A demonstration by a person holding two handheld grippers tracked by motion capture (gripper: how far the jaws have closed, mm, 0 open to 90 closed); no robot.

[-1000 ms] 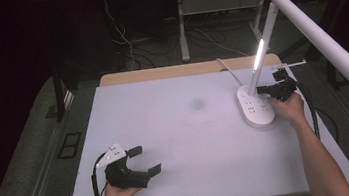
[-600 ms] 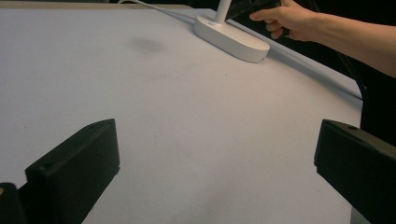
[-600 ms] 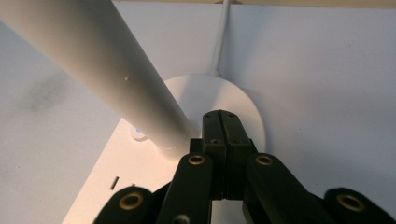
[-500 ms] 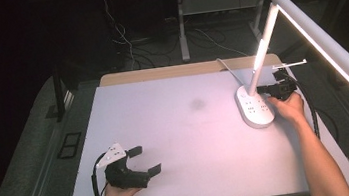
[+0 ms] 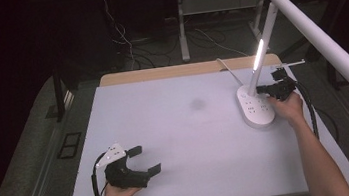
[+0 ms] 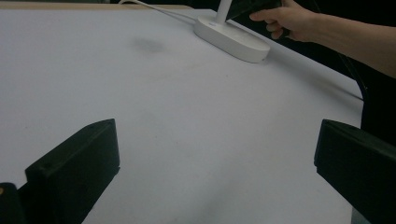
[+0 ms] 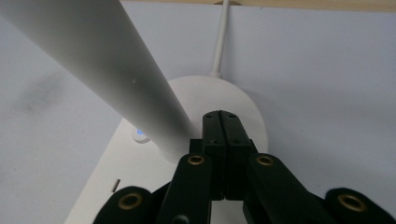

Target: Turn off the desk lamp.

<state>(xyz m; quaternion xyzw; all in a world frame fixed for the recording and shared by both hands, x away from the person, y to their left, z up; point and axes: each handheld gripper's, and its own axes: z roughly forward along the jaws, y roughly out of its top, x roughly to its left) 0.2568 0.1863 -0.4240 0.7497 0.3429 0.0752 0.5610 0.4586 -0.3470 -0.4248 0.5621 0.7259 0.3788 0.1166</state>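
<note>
Pressing shut right tongs down on the white lamp base, close to the pole, at the far right of the table. Glowing already on the pole and a small blue light on the base, so probably switched on. Resting wide-open, empty left tongs near the front edge. Likely left: lifting away.

Lamp blocks far right (elsewhere open).
</note>
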